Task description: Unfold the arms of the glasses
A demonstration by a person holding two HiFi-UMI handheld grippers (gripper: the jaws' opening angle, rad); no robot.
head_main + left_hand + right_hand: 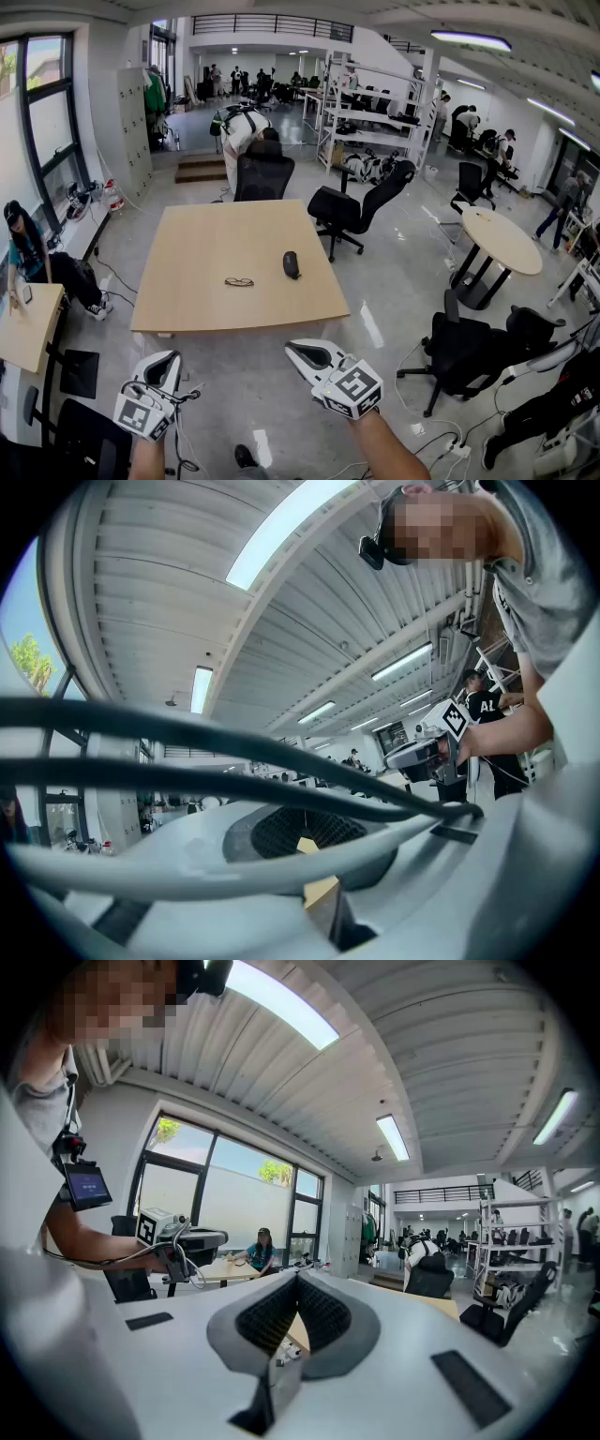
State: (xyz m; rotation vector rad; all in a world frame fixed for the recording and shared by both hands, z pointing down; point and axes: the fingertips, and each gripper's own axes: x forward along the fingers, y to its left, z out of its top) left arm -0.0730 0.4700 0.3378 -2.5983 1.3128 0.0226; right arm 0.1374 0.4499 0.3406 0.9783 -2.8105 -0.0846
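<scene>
A pair of dark-framed glasses point(238, 281) lies folded on the wooden table point(187, 300), near the middle of its front half. A black oval case point(292, 264) sits just right of them. My left gripper point(169, 360) and right gripper point(303, 350) hang low in front of the table's near edge, well short of the glasses. Both look shut with nothing held. In the left gripper view the jaws point(314, 855) meet, tilted up towards the ceiling, and black cables cross the view. The right gripper view point(291, 1326) shows its pads closed, with a sliver of the table beyond.
Black office chairs point(262, 173) point(361, 206) stand behind the table. A round table point(502, 239) and another chair point(469, 347) are at the right. A seated person point(28, 248) is by a small desk point(28, 323) on the left. Cables point(441, 445) trail on the floor.
</scene>
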